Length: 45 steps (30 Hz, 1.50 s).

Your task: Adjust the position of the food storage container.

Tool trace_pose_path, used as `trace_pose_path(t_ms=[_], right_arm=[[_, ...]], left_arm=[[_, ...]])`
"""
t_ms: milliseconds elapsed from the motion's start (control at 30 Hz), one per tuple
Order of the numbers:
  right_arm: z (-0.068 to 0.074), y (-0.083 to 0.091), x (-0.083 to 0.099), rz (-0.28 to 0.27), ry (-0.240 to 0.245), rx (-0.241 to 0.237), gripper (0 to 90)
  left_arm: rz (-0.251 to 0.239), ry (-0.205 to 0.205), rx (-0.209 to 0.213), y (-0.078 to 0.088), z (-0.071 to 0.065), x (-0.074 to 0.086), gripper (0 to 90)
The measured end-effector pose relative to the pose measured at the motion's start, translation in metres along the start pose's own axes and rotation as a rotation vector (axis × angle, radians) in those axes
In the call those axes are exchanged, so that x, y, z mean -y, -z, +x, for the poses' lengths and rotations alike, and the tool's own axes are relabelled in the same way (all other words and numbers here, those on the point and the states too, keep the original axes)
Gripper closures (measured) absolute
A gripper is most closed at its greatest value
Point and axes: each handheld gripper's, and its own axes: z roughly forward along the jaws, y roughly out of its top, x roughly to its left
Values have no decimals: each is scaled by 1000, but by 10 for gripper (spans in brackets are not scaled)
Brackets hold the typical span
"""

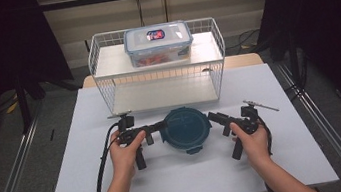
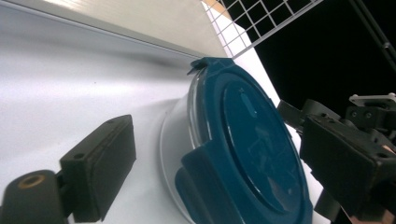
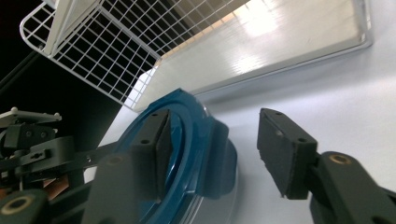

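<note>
A round clear container with a dark teal lid (image 1: 185, 127) sits at the middle of the white table (image 1: 95, 187). My left gripper (image 1: 161, 126) reaches its left edge and my right gripper (image 1: 211, 117) its right edge. In the left gripper view the left gripper (image 2: 215, 126) straddles the lid (image 2: 252, 140) and one of its latch tabs (image 2: 210, 172); the table-side pad (image 2: 100, 165) stands apart from the clear wall. In the right gripper view the right gripper (image 3: 214, 116) brackets another tab (image 3: 219, 154), with a gap at the outer pad (image 3: 282, 151). Both stand open.
A white wire rack (image 1: 105, 80) with two shelves stands just behind the container. On its top shelf rests a clear rectangular box (image 1: 158, 43) with reddish contents. Bare tabletop lies in front of the hands and to both sides.
</note>
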Motion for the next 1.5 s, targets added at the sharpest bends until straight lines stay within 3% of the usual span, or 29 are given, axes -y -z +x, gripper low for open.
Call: trace_pose_path(t_ms=[100,167,367,800,1033,1233,1500], right_arm=[[1,-3,2,8,-1,0,417],[1,-6,3,9,-11,-6,417],[1,-12,7,29,-18,-4,420],[-6,-16,12,43,-57,7,471],[-7,-16,14,39,-115,-12,511],[-6,-16,16,32,-131,-23,555],[-7,-16,17,25,-155,-26,557]], left_arm=[[9,27,0,-2,2,4,119],[20,25,-20,-3,3,5,120],[28,36,-11,-6,1,7,151],[58,71,-6,-11,0,12,340],[41,99,11,-11,0,14,432],[8,152,12,-10,2,17,456],[-1,172,22,-11,2,18,458]])
